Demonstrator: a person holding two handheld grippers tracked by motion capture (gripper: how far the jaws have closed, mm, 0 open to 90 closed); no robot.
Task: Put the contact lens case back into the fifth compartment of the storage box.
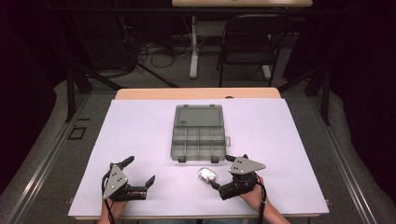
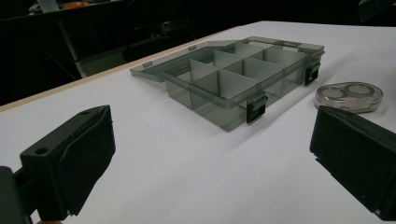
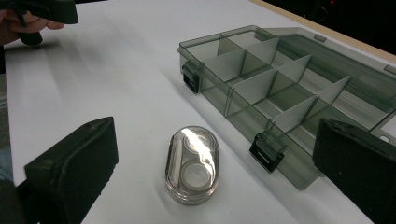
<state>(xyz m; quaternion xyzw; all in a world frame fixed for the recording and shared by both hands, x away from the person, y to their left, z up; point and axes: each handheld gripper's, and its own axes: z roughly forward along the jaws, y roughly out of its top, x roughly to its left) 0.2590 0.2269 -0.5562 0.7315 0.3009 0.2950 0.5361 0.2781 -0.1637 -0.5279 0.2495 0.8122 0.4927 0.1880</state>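
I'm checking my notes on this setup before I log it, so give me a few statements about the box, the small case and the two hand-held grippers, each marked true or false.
1. The compartment box lies open, its lid folded back flat on the table. True.
2. The small clear case sits inside one of the compartments. False: it lies on the white table in front of the box.
3. The right hand-held gripper is open, with the case between its jaws but not clamped. True.
4. The left hand-held gripper is shut on the box's latch. False: it is open and holds nothing, well clear of the box.
5. The compartments look empty. True.
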